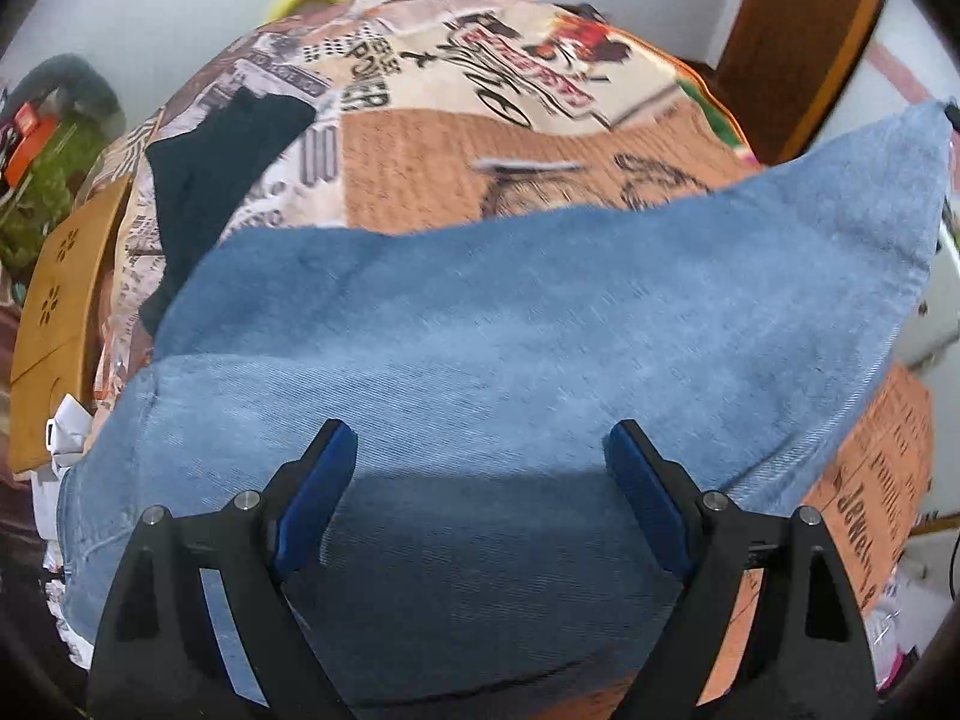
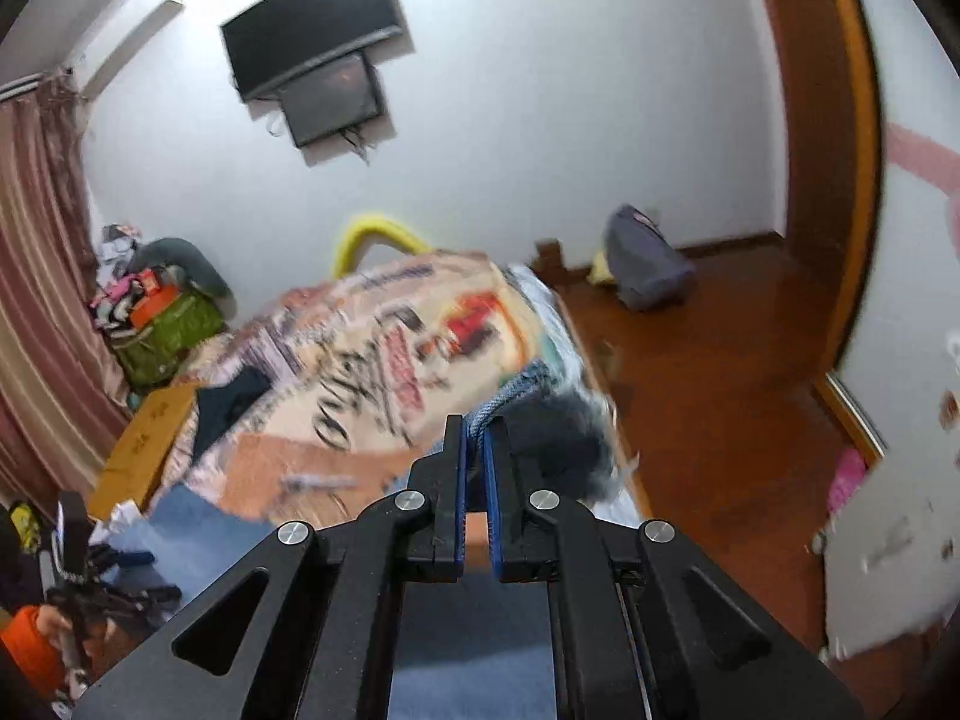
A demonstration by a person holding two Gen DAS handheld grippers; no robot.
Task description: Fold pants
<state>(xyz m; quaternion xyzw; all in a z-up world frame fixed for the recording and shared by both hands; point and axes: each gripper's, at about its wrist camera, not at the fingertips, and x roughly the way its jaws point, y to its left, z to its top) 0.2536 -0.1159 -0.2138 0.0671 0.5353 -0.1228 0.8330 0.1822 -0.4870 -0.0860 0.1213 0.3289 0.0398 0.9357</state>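
Dark garment [image 1: 222,180] on printed bedspread [image 1: 420,168] behind lifted jeans [image 1: 510,330]

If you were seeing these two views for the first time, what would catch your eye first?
The blue denim pants fill the left wrist view, spread over a printed bedspread, with the open left claw above them. In the right wrist view, the right claw is shut on a denim edge. Behind it, a dark screen hangs on the white wall.
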